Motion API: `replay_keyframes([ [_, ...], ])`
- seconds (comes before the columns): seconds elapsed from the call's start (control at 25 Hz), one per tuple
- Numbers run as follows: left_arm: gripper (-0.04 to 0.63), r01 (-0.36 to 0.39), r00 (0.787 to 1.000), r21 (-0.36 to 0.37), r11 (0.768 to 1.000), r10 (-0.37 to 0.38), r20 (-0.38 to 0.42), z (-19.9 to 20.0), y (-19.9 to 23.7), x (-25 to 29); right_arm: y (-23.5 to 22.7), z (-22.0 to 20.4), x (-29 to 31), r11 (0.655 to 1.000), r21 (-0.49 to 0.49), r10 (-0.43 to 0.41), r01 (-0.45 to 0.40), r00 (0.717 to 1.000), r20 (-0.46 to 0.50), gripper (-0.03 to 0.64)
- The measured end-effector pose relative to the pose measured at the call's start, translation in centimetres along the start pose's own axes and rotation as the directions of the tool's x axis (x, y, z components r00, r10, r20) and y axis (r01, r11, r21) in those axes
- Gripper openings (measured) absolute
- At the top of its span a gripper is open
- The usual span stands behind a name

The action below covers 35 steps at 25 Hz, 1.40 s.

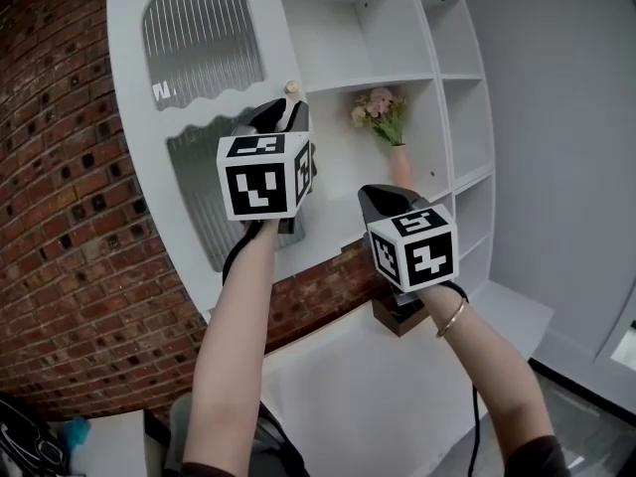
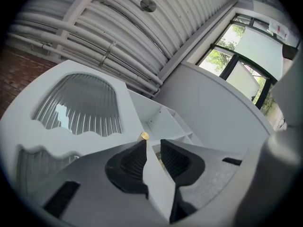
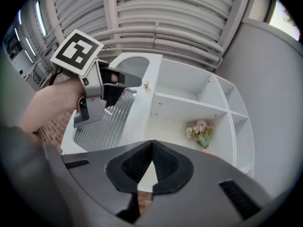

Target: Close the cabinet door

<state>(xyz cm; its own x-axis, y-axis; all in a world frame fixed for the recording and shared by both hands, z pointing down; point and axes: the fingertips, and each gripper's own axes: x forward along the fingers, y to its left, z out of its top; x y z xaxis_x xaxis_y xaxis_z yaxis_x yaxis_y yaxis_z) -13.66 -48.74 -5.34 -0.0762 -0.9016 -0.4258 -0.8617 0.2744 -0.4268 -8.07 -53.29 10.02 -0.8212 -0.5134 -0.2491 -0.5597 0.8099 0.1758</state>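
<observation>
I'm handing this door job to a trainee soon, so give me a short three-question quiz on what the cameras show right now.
1. True or false: the cabinet door is fully shut.
2. What stands between the jaws of the left hand-held gripper, close by the gold knob? A) a cloth B) the door's edge C) nothing
3. Fill in: the right hand-held gripper has its jaws ____ and holds nothing.
Key: 1 false; 2 B; 3 together.
</observation>
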Motion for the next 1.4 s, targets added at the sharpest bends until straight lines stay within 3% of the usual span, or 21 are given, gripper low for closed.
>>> replay_keyframes([
  [0.56, 0.026, 0.09, 0.996, -0.105, 0.99, -0.089, 0.017, -6.0, -0.5, -9.7, 3.1, -0.6, -3.7, 0.998, -0.028, -0.049, 0.049, 0.999, 0.0, 0.001],
  [0.84, 0.014, 0.128, 0.992, -0.16, 0.979, -0.129, 0.002, -9.7, -1.5, -13.6, 6.3, -3.0, -5.0, 0.997, -0.047, -0.058, 0.056, 0.998, -0.036, 0.0],
  [0.96, 0.012, 0.138, 0.989, -0.185, 0.973, -0.145, -0.025, -12.1, -2.2, -15.4, 7.5, -4.8, -6.1, 0.996, -0.063, -0.064, 0.06, 0.996, -0.055, 0.0],
  [1.4, 0.012, 0.118, 0.965, -0.303, 0.946, -0.181, -0.189, -22.4, -4.6, -22.9, 10.0, -10.9, -10.3, 0.997, 0.018, -0.066, 0.069, 0.991, -0.116, 0.0],
])
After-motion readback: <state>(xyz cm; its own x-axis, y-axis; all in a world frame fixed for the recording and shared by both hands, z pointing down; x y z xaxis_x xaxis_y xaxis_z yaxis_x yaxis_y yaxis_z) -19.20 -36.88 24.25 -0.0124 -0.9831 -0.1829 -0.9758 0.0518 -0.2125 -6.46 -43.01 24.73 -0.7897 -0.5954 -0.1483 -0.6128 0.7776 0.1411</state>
